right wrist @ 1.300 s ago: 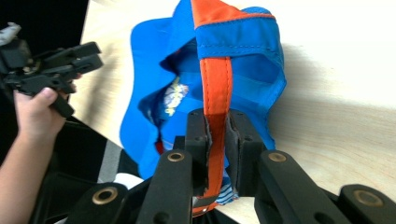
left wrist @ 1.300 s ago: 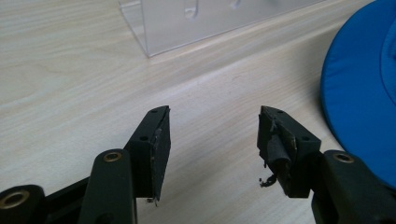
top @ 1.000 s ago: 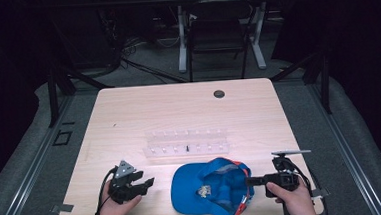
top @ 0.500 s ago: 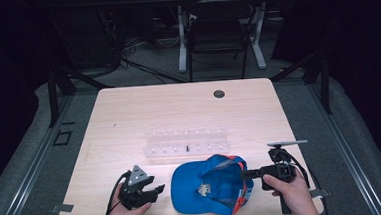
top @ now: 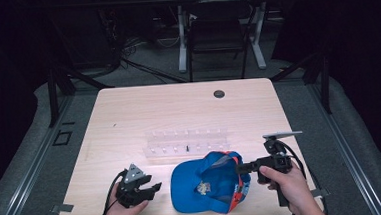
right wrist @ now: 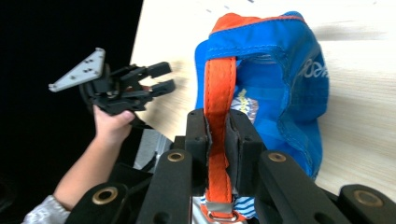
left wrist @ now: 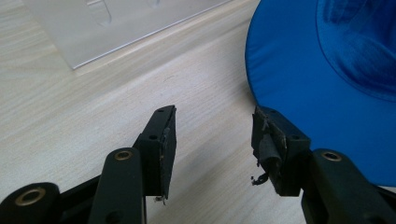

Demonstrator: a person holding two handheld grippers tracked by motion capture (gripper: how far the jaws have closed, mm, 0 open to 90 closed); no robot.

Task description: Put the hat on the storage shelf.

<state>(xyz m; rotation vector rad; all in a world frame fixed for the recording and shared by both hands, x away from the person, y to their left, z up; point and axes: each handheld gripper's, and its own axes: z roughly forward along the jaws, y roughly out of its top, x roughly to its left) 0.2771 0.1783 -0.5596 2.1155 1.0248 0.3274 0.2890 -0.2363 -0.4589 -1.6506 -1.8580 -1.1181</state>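
Pale wood-grain table (top: pixel 129 116) sits in a dark room. At its near left, the left gripper (top: pixel 152 189), held in a hand, has its black jaws spread apart over bare wood, just beside the brim of a glossy blue cap (top: pixel 203 187). A clear plastic rack (top: pixel 185 143) stands behind the cap. On the cap's right, the right gripper (right wrist: pixel 218 140) is clamped on its orange strap (right wrist: pixel 218 93). White lettering on the cap is too blurred to read.
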